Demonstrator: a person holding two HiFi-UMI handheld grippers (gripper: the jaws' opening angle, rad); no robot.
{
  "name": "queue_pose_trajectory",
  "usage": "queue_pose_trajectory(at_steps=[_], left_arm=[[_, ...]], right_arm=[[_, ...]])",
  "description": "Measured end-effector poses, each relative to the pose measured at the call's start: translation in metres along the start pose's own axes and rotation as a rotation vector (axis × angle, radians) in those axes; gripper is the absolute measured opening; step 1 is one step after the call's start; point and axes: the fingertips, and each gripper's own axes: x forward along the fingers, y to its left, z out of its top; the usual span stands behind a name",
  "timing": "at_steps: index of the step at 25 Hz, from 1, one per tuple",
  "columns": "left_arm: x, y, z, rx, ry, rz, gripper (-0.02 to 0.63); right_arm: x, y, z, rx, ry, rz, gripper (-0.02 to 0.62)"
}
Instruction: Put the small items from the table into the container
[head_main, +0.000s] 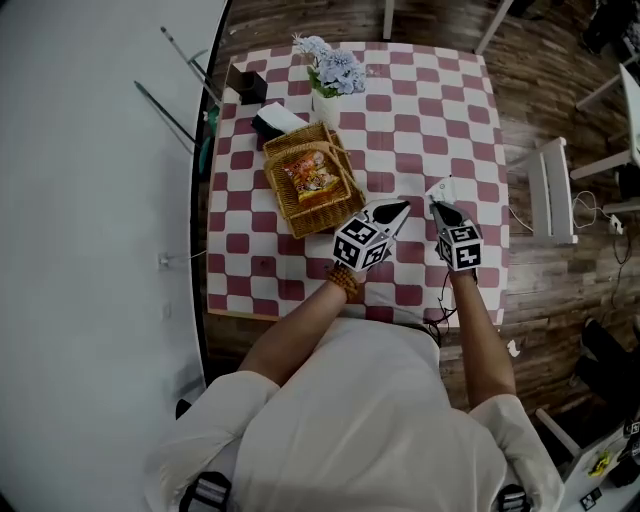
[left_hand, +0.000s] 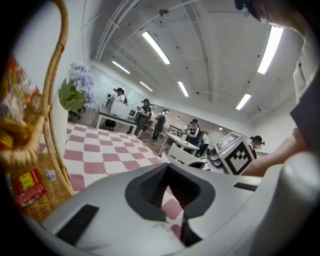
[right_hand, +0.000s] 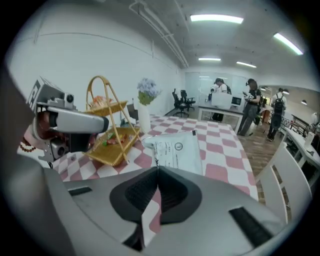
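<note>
Bench (head_main: 440, 120): the checked cloth shows no loose small items, only flowers (head_main: 335, 68) and two boxes (head_main: 262, 105) at the far end.
Basket (head_main: 290, 215): already holds a snack bag (head_main: 312, 178); the task looks nearly done.
Left tongs (head_main: 392, 210): together, empty, just beside the basket.
Right tongs (right_hand: 158, 170): clamped on a white packet (right_hand: 175, 152) above the bench, not yet in the basket.
Unclear: the basket's lower contents, and the packet's print.

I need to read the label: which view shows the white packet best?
The right gripper view: the white packet sits mid-frame, print facing the camera. Head view shows it small; the left gripper view, not clearly.
</note>
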Motion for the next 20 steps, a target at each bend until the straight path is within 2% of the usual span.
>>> queue_pose_trajectory(at_steps=[3, 12, 16, 20], left_arm=[[-0.020, -0.015, 0.032, 0.014, -0.072, -0.005, 0.029], [-0.105, -0.088, 0.129, 0.179, -0.277, -0.014, 0.029], [-0.140, -0.118, 0.155, 0.213, -0.320, -0.012, 0.029], [-0.163, -0.147, 0.169, 0.234, -0.344, -0.014, 0.029]], right_arm=[[-0.035, 0.015, 0.035, 0.000, -0.103, 0.019, 0.026], [-0.155, 0.075, 0.112, -0.010, -0.379, 0.063, 0.026], [-0.213, 0.102, 0.136, -0.007, -0.485, 0.055, 0.026], [-0.259, 0.127, 0.149, 0.001, -0.548, 0.067, 0.026]])
